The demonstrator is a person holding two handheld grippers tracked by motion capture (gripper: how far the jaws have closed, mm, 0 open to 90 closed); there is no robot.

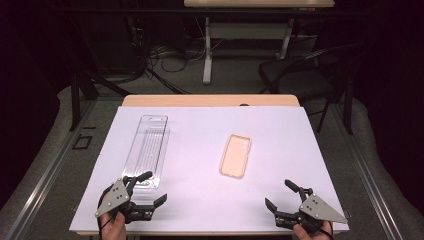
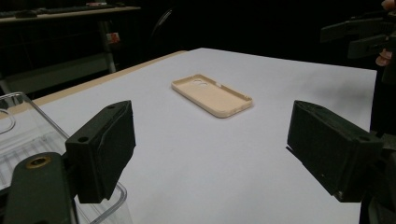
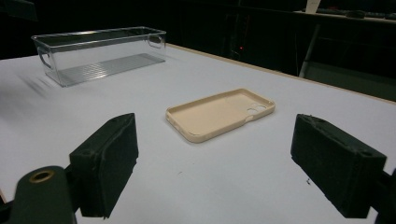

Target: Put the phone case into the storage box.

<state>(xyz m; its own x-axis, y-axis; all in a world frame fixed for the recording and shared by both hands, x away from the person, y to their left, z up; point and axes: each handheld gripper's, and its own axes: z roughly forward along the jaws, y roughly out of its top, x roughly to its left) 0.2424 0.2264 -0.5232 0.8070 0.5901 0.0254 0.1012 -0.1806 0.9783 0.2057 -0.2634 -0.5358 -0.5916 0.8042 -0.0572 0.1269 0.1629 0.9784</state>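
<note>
Nothing started: phone case [image 1: 235, 156] lies mid-frame, clear bin [image 1: 146, 150] empty (upper left); both tongs [image 1: 145, 190] [image 1: 279, 195] open, holding nothing.

We see a dim room around a lit counter [image 1: 210, 100] of pale wood under a white sheet [image 1: 200, 200]. At twelve o'clock stands a second table [image 1: 250, 30] on white legs, with loose cables [image 1: 170, 57] on the grey floor [image 1: 50, 150] beneath it. At two o'clock sits a dark chair [image 1: 300, 72].
</note>
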